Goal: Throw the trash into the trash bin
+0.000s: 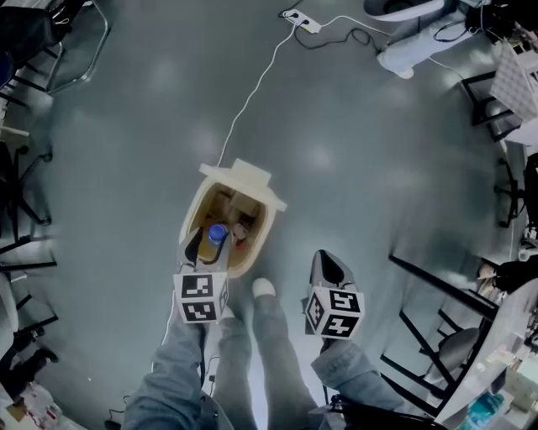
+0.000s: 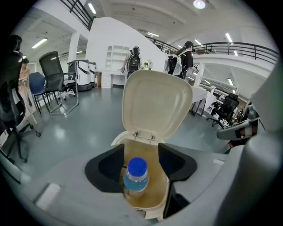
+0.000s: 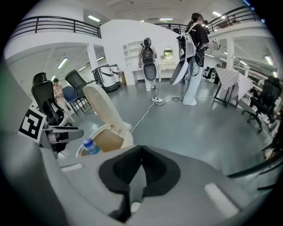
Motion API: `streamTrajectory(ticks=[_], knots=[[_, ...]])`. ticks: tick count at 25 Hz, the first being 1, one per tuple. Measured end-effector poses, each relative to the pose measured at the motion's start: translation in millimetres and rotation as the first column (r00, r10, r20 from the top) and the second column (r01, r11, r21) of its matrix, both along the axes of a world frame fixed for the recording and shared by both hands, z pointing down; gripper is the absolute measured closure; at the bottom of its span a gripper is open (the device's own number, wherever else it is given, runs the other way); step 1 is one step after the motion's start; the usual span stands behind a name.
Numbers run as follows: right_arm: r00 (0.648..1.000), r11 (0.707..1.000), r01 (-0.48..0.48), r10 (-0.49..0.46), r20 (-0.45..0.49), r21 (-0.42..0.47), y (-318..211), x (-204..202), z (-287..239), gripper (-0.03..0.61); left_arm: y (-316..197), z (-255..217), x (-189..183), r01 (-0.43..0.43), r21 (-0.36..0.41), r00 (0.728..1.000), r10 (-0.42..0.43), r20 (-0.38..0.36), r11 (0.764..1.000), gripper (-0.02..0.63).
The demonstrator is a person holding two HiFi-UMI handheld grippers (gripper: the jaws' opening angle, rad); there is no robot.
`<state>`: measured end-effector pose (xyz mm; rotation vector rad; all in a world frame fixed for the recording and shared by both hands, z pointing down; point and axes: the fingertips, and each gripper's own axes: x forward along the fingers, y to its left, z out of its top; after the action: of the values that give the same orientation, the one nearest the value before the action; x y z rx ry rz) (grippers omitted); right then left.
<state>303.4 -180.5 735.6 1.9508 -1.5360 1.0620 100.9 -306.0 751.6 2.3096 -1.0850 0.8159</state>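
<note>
A cream trash bin [image 1: 271, 220] stands on the grey floor with its lid [image 1: 244, 174] swung up, and some trash lies inside. My left gripper [image 1: 210, 239] hangs over the bin's near rim. A clear bottle with a blue cap [image 1: 217, 238] stands upright between its jaws. In the left gripper view the bottle [image 2: 136, 176] sits near the left pad, with a gap to the right pad, above the bin's brown inside [image 2: 152, 198]. The left gripper [image 2: 141, 156] is open. My right gripper [image 1: 329, 267] hovers over bare floor to the right of the bin, shut and empty [image 3: 140, 152].
A white cable [image 1: 252, 92] runs from the bin's far side to a power strip [image 1: 304, 23]. The person's legs and a white shoe [image 1: 263, 288] stand just before the bin. Black desk frames [image 1: 445, 294] are at the right and chairs [image 1: 25, 210] at the left. People [image 3: 192, 53] stand far off.
</note>
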Motion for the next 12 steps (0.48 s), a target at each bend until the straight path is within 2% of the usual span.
streamTrajectory(ticks=[1, 5, 12], knots=[[1.000, 1.000, -0.001, 0.001, 0.002, -0.006, 1.0, 0.2, 3.2, 0.575, 0.3, 2.7, 0.6, -0.005, -0.004, 1.000, 0.005, -0.003, 1.000, 0.350], [1.000, 1.000, -0.009, 0.009, 0.005, -0.022, 4.0, 1.8, 12.4, 0.575, 1.9, 8.4, -0.1, -0.015, -0.005, 1.000, 0.015, -0.004, 1.000, 0.348], [1.000, 1.000, 0.007, -0.007, 0.010, -0.011, -1.4, -8.1, 13.1, 0.575, 6.3, 4.7, -13.1, 0.016, 0.002, 1.000, -0.016, -0.005, 1.000, 0.350]])
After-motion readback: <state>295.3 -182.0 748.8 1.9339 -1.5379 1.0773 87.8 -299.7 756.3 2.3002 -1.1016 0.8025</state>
